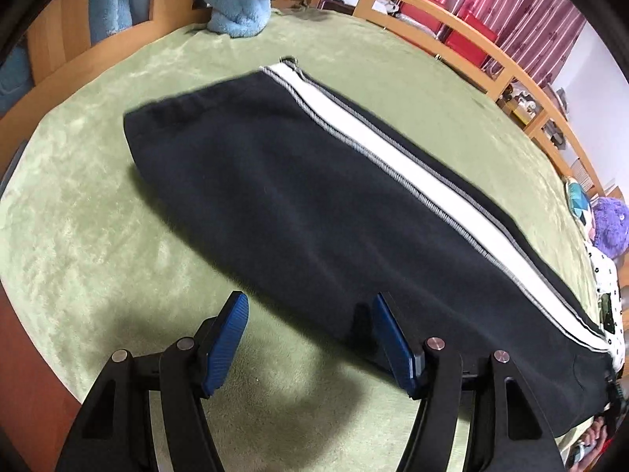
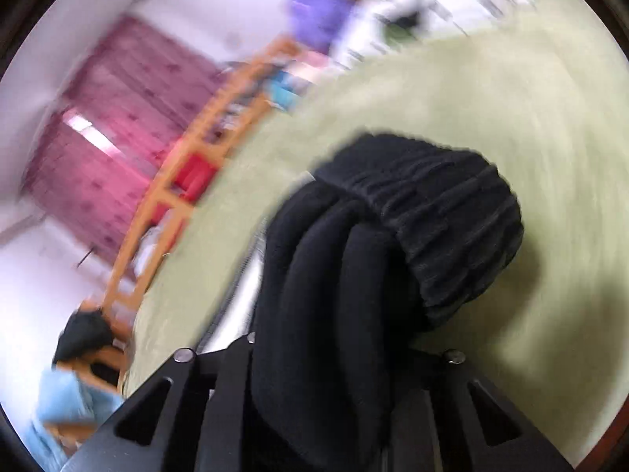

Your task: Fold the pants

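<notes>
Pants [image 1: 298,212]: black with a white side stripe [image 1: 393,145], lying long and flat across the middle of the green blanket [image 1: 78,216], one end toward its far edge.
Left gripper [image 1: 310,342]: fingers apart, empty, hovering at the near long edge of the pants; one blue pad [image 1: 393,342] overlaps the fabric edge.
Right gripper [image 2: 334,354]: fingers together, clamped on a bunched black ribbed end [image 2: 444,228], lifted off the blanket; this view is blurred.
Risk: the thick bunch may slip out mid-carry, or drag the flat layers askew, because only one end is pinned and the left gripper holds nothing down.
</notes>
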Demonstrator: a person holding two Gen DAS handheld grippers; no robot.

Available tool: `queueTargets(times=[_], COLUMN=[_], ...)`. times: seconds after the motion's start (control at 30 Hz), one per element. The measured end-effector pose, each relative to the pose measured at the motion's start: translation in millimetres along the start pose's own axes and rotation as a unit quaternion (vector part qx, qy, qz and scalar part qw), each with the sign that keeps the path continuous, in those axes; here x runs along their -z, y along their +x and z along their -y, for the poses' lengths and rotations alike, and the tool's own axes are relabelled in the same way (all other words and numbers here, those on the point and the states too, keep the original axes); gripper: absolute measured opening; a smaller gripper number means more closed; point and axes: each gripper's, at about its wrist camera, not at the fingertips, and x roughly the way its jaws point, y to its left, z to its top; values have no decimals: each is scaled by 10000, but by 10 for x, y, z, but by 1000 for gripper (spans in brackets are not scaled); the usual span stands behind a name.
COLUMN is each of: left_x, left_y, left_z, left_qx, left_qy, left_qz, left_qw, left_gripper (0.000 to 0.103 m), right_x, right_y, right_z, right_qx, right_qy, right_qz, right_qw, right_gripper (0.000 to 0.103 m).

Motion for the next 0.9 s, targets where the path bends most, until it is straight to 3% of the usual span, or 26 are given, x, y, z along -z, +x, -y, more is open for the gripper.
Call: queueTargets(times=[0.1,0.17,0.3,0.37,0.43,0.53,0.73,0.83,0.9], left_x=[3,24,32,21,-10,-72,-352,-515,-606], left_y=[-155,-215,-183,-198,-193,-159,139,358,436], left_z=[4,-11,-137,-279,-418,-627,-977,-1115,-1178], left_qx=[55,37,-174,-109,-154,-129,81,211,521], left_qy=[108,191,197,35,-122,-380,-805,-1078,-1200], left_qz=[256,395,366,393,423,457,505,291,363], left_qw=[9996,9990,9990,9992,9989,9982,9954,9935,9907], left_gripper=[64,64,64,64,64,64,64,58,48], right_x=[-295,-342,-180,-81,60,243,603,702,745], right_y=[-192,-159,279,330,204,-110,-637,-712,-623], right_z=[-308,-348,-35,197,374,397,13,-284,-580], right_qx=[-41,160,1110,1321,1228,1462,1581,1584,1587], right_qy=[-1087,-1311,-1248,-937,-628,-630,-834,-1173,-1522], right_qz=[144,53,-1266,-1499,-1418,-1102,-822,-794,-963], right_qw=[9940,9912,9778,9754,9802,9811,9805,9772,9708], right_gripper=[20,31,39,44,53,64,65,65,65])
